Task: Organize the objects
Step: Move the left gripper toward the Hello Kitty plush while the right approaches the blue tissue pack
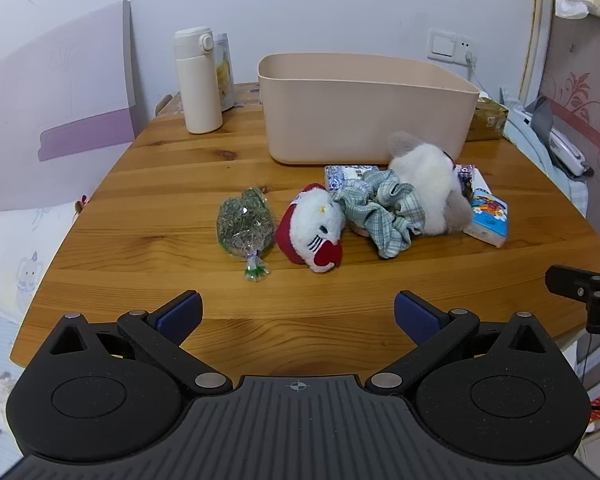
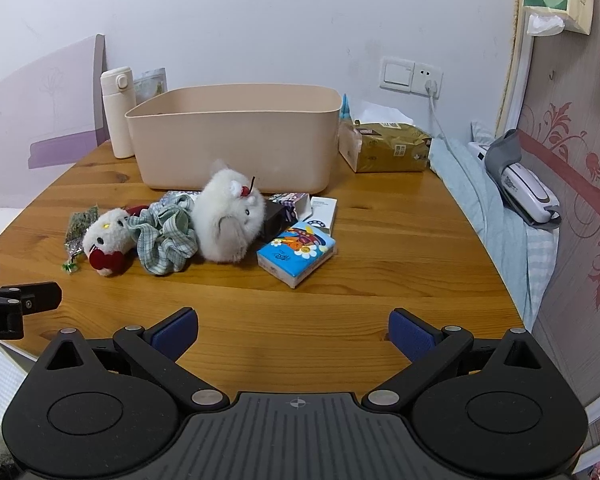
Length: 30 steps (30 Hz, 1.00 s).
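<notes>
A beige bin (image 1: 364, 116) (image 2: 236, 140) stands at the back of the wooden table (image 1: 140, 240). In front of it lie a green herb sachet (image 1: 244, 224), a white cat plush with red bow (image 1: 316, 232) (image 2: 108, 240), a checked scrunchie (image 1: 384, 208) (image 2: 166, 236), a fluffy white plush (image 1: 428, 188) (image 2: 228, 220), small boxes (image 2: 300, 208) and a blue tissue pack (image 1: 488, 216) (image 2: 296, 254). My left gripper (image 1: 298, 316) is open and empty over the table's near edge. My right gripper (image 2: 294, 334) is open and empty, near the front edge too.
A white thermos (image 1: 198, 80) (image 2: 118, 112) stands left of the bin. A gold tissue package (image 2: 388, 146) lies to its right. A bed with a grey-white device (image 2: 524, 188) borders the table's right side. A wall socket (image 2: 412, 76) with a cord is behind.
</notes>
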Available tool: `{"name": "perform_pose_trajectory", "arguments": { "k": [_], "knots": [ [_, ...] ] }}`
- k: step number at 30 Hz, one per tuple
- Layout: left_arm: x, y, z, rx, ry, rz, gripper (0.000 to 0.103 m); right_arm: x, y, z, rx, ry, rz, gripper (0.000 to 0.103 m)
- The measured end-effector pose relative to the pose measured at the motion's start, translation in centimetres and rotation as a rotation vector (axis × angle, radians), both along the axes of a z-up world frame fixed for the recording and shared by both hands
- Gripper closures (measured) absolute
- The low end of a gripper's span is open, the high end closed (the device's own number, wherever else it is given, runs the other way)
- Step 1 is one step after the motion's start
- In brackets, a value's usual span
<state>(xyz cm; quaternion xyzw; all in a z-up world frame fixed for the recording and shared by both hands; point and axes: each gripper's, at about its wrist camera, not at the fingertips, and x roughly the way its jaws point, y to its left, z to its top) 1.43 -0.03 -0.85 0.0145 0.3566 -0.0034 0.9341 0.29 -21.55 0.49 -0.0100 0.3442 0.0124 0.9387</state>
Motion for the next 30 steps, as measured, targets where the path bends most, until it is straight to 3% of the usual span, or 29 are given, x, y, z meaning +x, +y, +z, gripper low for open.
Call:
{"name": "perform_pose_trajectory", "arguments": {
  "k": [30],
  "knots": [
    [3.5, -0.1, -1.1, -0.012, 0.041, -0.026, 0.000, 3.2, -0.3, -0.9, -0.002, 0.035, 0.003, 0.000]
  ]
}}
